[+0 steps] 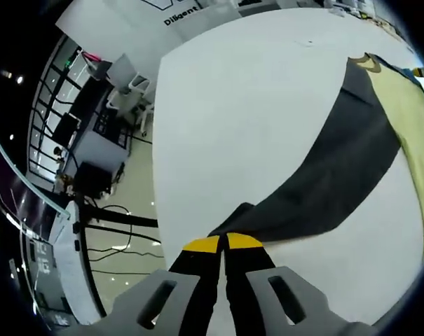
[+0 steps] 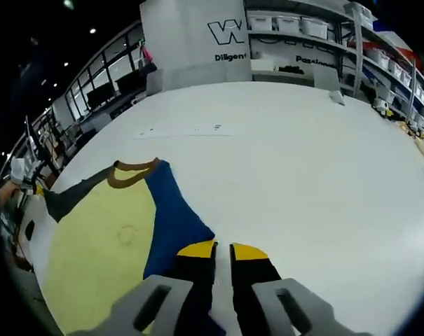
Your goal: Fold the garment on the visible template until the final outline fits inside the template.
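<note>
A T-shirt lies flat on the white table [image 1: 268, 91]: pale yellow body [image 2: 103, 259], brown collar [image 2: 131, 171], one dark grey sleeve [image 1: 338, 175] and one blue sleeve [image 2: 173, 224]. In the left gripper view the grey sleeve runs down to a corner that ends between the yellow-tipped jaws of my left gripper [image 1: 222, 243], which is shut on it. The yellow body [image 1: 415, 119] shows at the right edge there. In the right gripper view my right gripper [image 2: 223, 250] is shut on the lower edge of the blue sleeve.
The table edge [image 1: 158, 210] runs close on the left of my left gripper, with floor, cables and office desks [image 1: 99, 140] beyond. A sheet of paper [image 2: 183, 130] lies on the far table. Shelves with boxes [image 2: 296, 28] and a signboard stand behind.
</note>
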Available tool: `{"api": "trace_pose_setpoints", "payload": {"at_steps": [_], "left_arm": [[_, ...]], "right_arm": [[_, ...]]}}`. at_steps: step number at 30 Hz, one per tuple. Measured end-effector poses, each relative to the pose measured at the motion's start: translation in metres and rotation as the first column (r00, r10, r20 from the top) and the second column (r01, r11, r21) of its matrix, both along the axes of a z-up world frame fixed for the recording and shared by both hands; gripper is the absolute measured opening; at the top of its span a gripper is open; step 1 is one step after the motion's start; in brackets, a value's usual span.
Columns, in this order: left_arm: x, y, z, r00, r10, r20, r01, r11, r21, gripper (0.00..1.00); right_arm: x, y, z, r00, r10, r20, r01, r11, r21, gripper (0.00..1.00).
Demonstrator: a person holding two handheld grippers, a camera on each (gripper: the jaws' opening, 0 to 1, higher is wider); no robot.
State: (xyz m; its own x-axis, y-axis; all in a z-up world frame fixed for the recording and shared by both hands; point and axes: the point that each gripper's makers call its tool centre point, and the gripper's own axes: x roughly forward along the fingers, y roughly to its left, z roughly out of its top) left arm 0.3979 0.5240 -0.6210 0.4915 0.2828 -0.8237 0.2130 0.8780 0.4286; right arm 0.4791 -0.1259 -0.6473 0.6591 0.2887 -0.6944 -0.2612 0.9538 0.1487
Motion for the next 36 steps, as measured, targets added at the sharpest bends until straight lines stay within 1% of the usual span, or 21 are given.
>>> {"api": "trace_pose_setpoints", "payload": {"at_steps": [1, 2, 4, 5, 7, 8, 10, 14, 15, 17, 18, 21, 24, 26, 28, 32, 34, 36], "left_arm": [[0.0, 0.0, 0.0, 1.0, 0.0, -0.001, 0.0, 1.0, 0.0, 0.04], [0.0, 0.0, 0.0, 1.0, 0.0, 0.0, 0.0, 1.0, -0.001, 0.04], [-0.001, 0.0, 0.001, 1.0, 0.003, 0.0, -0.003, 1.0, -0.002, 0.04], [-0.001, 0.0, 0.001, 1.0, 0.005, -0.002, -0.005, 1.0, -0.003, 0.04], [-0.002, -0.001, 0.001, 1.0, 0.005, -0.001, -0.005, 1.0, -0.003, 0.04], [-0.002, -0.001, 0.001, 1.0, 0.004, -0.003, -0.004, 1.0, -0.002, 0.04], [-0.003, -0.001, 0.002, 1.0, 0.001, -0.004, -0.001, 1.0, -0.001, 0.04], [-0.004, -0.001, 0.002, 1.0, 0.005, -0.005, -0.005, 1.0, -0.005, 0.04], [-0.005, -0.002, 0.002, 1.0, 0.006, -0.006, -0.006, 1.0, -0.007, 0.04], [-0.007, -0.002, 0.003, 1.0, 0.007, -0.005, -0.007, 1.0, -0.01, 0.04], [-0.007, -0.002, 0.003, 1.0, 0.008, -0.004, -0.008, 1.0, -0.011, 0.04], [-0.008, -0.003, 0.004, 1.0, 0.006, -0.002, -0.006, 1.0, -0.013, 0.04], [-0.008, -0.003, 0.005, 1.0, 0.008, 0.002, -0.008, 1.0, -0.017, 0.04], [-0.008, -0.004, 0.005, 1.0, 0.007, 0.002, -0.007, 1.0, -0.017, 0.04], [-0.008, -0.004, 0.005, 1.0, 0.004, 0.001, -0.004, 1.0, -0.017, 0.04], [-0.01, -0.005, 0.006, 1.0, 0.002, 0.0, -0.002, 1.0, -0.021, 0.04], [-0.01, -0.005, 0.006, 1.0, 0.004, 0.003, -0.004, 1.0, -0.025, 0.04], [-0.011, -0.005, 0.006, 1.0, 0.005, 0.003, -0.005, 1.0, -0.028, 0.04]], "right_arm": [[-0.002, 0.007, 0.002, 1.0, 0.021, 0.003, -0.021, 1.0, 0.009, 0.16], [-0.003, 0.01, 0.004, 0.999, 0.037, 0.006, -0.037, 0.999, 0.012, 0.2], [-0.004, 0.02, 0.011, 0.995, 0.09, 0.042, -0.09, 0.996, 0.0, 0.24], [-0.005, 0.02, 0.013, 0.995, 0.088, 0.042, -0.087, 0.996, -0.016, 0.25], [-0.004, 0.021, 0.017, 0.991, 0.11, 0.07, -0.107, 0.993, -0.045, 0.27], [-0.006, 0.023, 0.018, 0.992, 0.111, 0.064, -0.108, 0.993, -0.052, 0.28], [-0.005, 0.025, 0.025, 0.984, 0.147, 0.104, -0.137, 0.986, -0.098, 0.3], [-0.007, 0.028, 0.034, 0.978, 0.169, 0.122, -0.15, 0.977, -0.148, 0.3], [-0.006, 0.029, 0.038, 0.976, 0.17, 0.135, -0.15, 0.977, -0.149, 0.3], [-0.007, 0.033, 0.043, 0.975, 0.175, 0.139, -0.156, 0.978, -0.138, 0.31], [-0.008, 0.037, 0.047, 0.971, 0.188, 0.15, -0.168, 0.977, -0.133, 0.31], [-0.009, 0.047, 0.053, 0.957, 0.236, 0.168, -0.211, 0.965, -0.154, 0.31], [-0.013, 0.056, 0.051, 0.948, 0.277, 0.158, -0.251, 0.953, -0.17, 0.31], [-0.016, 0.061, 0.046, 0.939, 0.31, 0.146, -0.279, 0.939, -0.201, 0.31], [-0.021, 0.064, 0.036, 0.929, 0.35, 0.119, -0.315, 0.917, -0.243, 0.31], [-0.027, 0.066, 0.016, 0.92, 0.385, 0.073, -0.352, 0.895, -0.274, 0.31], [-0.029, 0.065, 0.01, 0.918, 0.393, 0.053, -0.362, 0.886, -0.29, 0.3], [-0.03, 0.057, 0.0, 0.911, 0.411, 0.015, -0.381, 0.857, -0.346, 0.26]]}}
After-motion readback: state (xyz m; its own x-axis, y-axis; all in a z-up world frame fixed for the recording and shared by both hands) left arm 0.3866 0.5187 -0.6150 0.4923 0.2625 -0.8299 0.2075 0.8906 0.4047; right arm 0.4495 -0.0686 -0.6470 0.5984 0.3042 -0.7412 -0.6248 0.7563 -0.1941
